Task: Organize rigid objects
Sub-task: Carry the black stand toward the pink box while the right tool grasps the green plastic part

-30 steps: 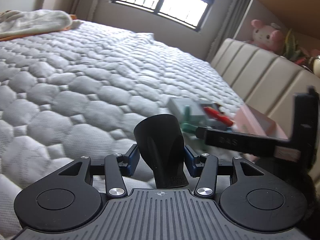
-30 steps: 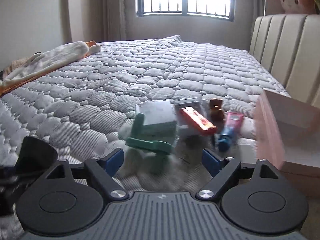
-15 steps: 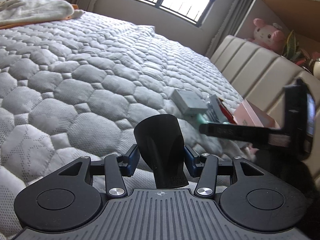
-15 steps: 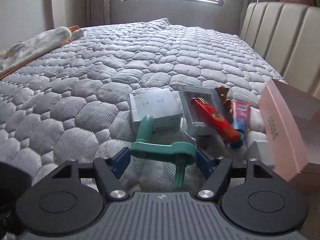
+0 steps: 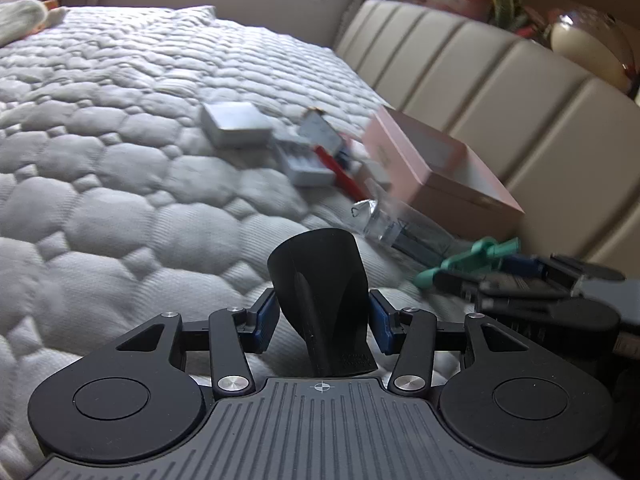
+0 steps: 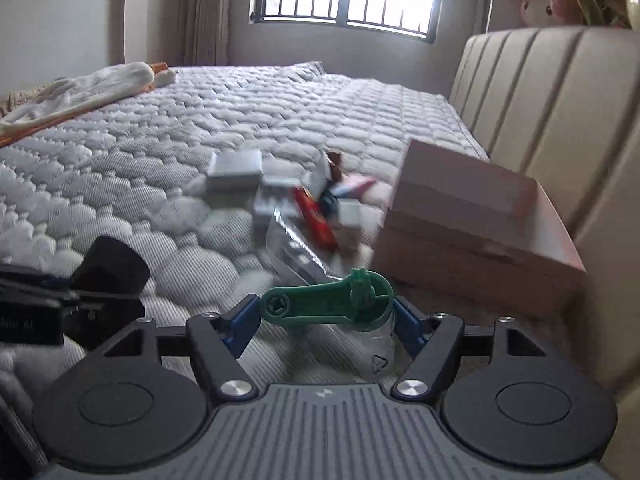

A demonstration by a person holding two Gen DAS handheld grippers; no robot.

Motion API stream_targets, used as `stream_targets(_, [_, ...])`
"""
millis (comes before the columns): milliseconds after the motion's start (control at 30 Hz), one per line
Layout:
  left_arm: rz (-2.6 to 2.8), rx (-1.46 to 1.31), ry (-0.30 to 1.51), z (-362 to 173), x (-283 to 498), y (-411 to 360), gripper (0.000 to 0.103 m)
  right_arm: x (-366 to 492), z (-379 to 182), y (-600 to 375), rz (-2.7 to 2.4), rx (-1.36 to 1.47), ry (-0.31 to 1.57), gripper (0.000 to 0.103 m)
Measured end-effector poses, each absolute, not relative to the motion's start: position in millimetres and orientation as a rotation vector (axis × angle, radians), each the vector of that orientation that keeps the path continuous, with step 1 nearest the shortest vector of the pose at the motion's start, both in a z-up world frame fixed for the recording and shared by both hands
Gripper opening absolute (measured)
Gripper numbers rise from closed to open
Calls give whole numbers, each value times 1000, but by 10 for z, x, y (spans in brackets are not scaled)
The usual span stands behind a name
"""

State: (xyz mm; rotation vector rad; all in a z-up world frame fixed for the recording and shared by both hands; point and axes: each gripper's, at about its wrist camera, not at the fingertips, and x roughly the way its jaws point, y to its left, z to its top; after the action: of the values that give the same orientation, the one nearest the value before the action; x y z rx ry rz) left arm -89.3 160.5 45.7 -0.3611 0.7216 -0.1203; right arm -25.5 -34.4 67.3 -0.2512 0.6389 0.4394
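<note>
Landmark: pink box (image 6: 472, 216), open-topped, on the quilted bed (image 6: 132, 184) against the padded headboard (image 6: 552, 120).

Item 1, green plastic tool (image 6: 328, 300). Held in the right gripper (image 6: 326, 312), jaws clamped on its two ends; they had just been closing onto it. Long axis runs crosswise, jaw to jaw, level, ring end toward the pink box. Lies just short of the box's near wall, to its left and lower than the rim.

Item 2, black flared nozzle (image 5: 322, 292). Held in the left gripper (image 5: 322, 320), pads pressed to both flanks, wide mouth pointing away from the hand. Farther from the pink box than item 1.

Item 3, loose clutter (image 6: 304, 204): grey boxes, red tube, clear packet, heaped on the bed just left of the box.

Judgement: the right hand is nearer; its load likely needs lifting over the rim.
</note>
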Motion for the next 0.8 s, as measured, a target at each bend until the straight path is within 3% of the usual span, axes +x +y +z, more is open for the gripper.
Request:
stream_targets(100, [-131, -344, 733, 461, -875, 1455, 53, -352, 559, -571, 443, -254, 658, 74])
stream_targets(167, [-132, -336, 742, 463, -851, 1378, 53, -448, 517, -669, 435, -275, 639, 84])
stream_targets(300, [-134, -326, 761, 452, -827, 1303, 53, -607, 473, -772, 464, -292, 609, 86])
stream_targets(733, [-139, -294, 787, 465, -826, 1174, 53, -250, 290, -827, 381, -41, 740, 86])
stream_targets(800, [-153, -284, 795, 465, -824, 1134, 53, -220, 296, -857, 400, -18, 758, 78])
